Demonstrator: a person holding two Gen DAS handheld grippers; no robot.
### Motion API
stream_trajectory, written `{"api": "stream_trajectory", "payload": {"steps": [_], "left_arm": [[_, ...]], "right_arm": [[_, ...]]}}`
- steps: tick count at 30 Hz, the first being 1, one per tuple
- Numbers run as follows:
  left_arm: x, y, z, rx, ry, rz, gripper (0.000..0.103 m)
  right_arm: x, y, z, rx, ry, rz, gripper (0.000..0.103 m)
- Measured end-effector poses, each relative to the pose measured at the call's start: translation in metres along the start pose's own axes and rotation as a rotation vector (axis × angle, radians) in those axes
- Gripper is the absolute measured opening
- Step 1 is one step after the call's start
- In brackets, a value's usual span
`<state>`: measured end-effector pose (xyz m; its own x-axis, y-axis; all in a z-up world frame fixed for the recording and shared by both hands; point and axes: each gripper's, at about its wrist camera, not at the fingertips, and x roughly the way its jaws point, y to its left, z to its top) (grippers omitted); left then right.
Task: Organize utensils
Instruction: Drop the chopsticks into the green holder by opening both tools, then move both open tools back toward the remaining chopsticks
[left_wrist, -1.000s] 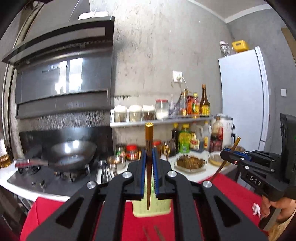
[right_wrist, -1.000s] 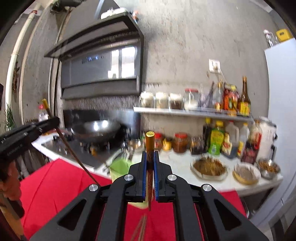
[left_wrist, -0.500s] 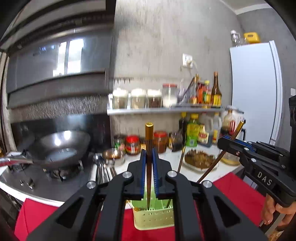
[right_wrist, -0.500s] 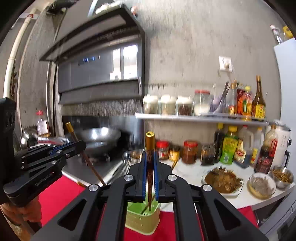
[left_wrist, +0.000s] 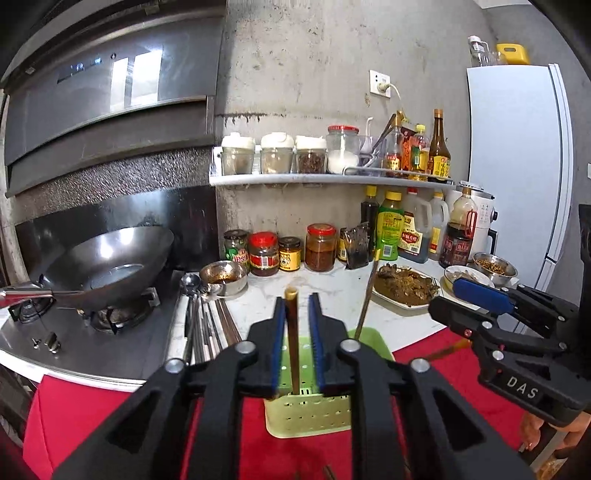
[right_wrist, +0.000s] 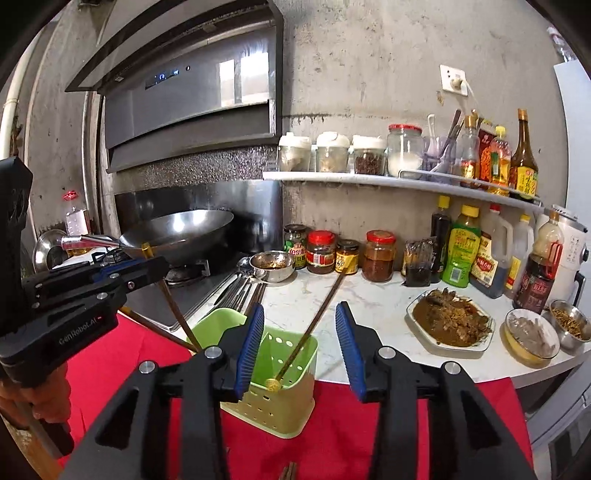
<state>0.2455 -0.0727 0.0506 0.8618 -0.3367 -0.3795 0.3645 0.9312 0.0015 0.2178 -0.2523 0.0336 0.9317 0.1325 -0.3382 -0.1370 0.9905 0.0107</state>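
My left gripper has just been opening, and its chopstick stands almost upright between the parted pads, its tip already inside the green holder just under the jaws. My right gripper has also just spread wide, with nothing pinched; its released chopstick leans in the same holder. I judge both hands have open room to pull back over the red cloth.

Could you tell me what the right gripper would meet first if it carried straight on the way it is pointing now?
Most likely the green utensil holder just ahead of the right gripper, whose jaws have just been opening. The gold-capped chopstick leaning in it lies in the same line, free of the pads. Depth is hard to judge.
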Motion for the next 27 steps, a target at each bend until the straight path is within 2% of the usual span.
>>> {"api": "stream_trajectory", "payload": {"steps": [2,9,17,27], "left_arm": [[-0.016,-0.002,0.002,0.006,-0.022,0.012,0.027],[-0.074,-0.01,-0.01,0.012,-0.022,0.074,0.031],[-0.137,-0.015,-0.078,-0.01,0.042,0.111,0.031],[-0.177,-0.018,-0.163,-0.046,0.153,0.156,0.031]], "right_arm": [[-0.014,-0.001,0.0,-0.002,-0.005,-0.007,0.043],[-0.076,-0.002,-0.024,-0.009,0.001,-0.025,0.046],[-0.138,0.008,-0.089,-0.014,0.047,-0.02,0.048],[-0.181,0.016,-0.167,0.011,0.121,-0.028,0.048]]}}
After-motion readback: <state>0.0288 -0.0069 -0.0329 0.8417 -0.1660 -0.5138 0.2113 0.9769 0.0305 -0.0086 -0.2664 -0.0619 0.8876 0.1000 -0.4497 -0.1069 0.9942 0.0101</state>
